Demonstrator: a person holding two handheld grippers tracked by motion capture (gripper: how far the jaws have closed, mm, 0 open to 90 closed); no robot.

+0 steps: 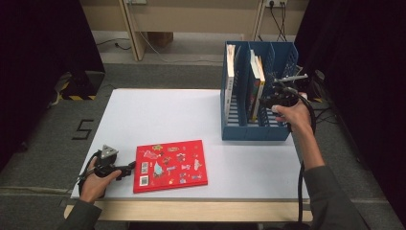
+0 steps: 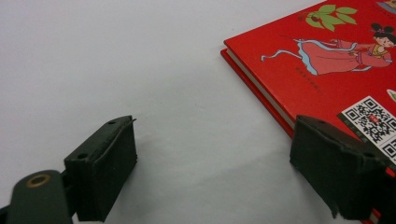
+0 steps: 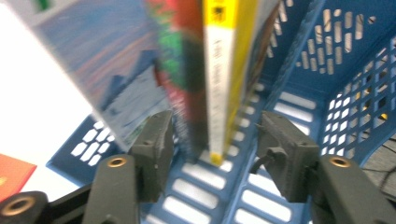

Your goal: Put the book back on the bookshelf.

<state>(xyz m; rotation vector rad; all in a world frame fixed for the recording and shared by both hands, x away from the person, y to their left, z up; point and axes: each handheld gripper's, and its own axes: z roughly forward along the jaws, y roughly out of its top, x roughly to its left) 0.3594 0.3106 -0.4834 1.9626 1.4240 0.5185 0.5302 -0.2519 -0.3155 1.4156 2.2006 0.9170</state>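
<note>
The left gripper (image 1: pixel 128 168) is resting low at the table's (image 1: pixel 158 115) seven o'clock corner, its jaws spread wide and gripping nothing; in the left gripper view one jaw is sitting over bare tabletop while the other is overlapping the near edge of the red book (image 2: pixel 322 60), and whether that jaw is touching the cover cannot be told. The red book (image 1: pixel 170 165) is lying flat, cover up, near the front edge at about six o'clock, just beside the left gripper. Over at two o'clock, the right gripper (image 1: pixel 268 101) is reaching into the blue file rack (image 1: pixel 282 60), which is standing on the table's far right corner. In the right gripper view its jaws are standing open on either side of the upright books (image 3: pixel 219 70) in the rack's middle compartment, with a gap showing on each side, so they are not clamping anything. A white book (image 1: pixel 230 79) is standing in the leftmost compartment.
</note>
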